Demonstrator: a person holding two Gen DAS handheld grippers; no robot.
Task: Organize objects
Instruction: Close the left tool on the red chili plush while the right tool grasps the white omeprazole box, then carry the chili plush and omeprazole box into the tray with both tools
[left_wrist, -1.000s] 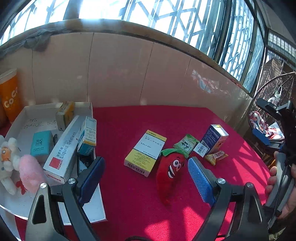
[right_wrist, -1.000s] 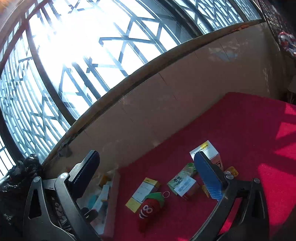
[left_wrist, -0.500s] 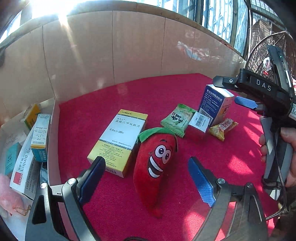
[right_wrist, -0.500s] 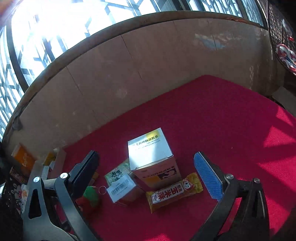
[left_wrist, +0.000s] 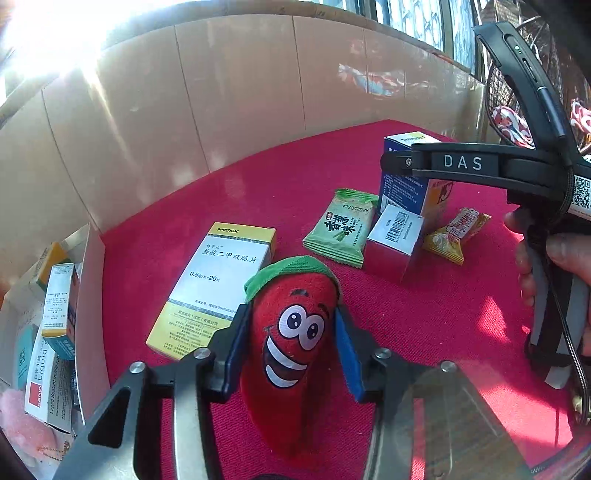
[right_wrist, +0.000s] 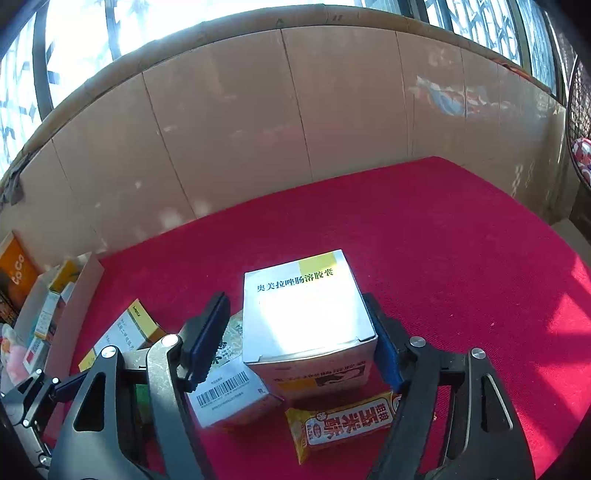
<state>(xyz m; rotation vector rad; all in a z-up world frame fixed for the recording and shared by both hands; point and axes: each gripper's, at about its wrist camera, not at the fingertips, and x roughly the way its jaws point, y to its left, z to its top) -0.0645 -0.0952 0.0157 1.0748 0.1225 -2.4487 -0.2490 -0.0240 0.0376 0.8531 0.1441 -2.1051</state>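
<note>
Red plush chili (left_wrist: 291, 350), green cap; crimson cloth (left_wrist: 424, 314); perhaps silver-white box (right_wrist: 306, 314).

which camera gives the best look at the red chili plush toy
The left wrist view: the red chili plush fills the centre, face forward, between the left gripper pads. The right wrist view shows almost nothing of it.

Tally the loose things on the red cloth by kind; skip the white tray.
Boxes: 3 (yellow box, blue box, barcoded box)
Snack packets: 2 (green packet, orange packet)
Plush toys: 1 (chili plush)
Total: 6
</note>
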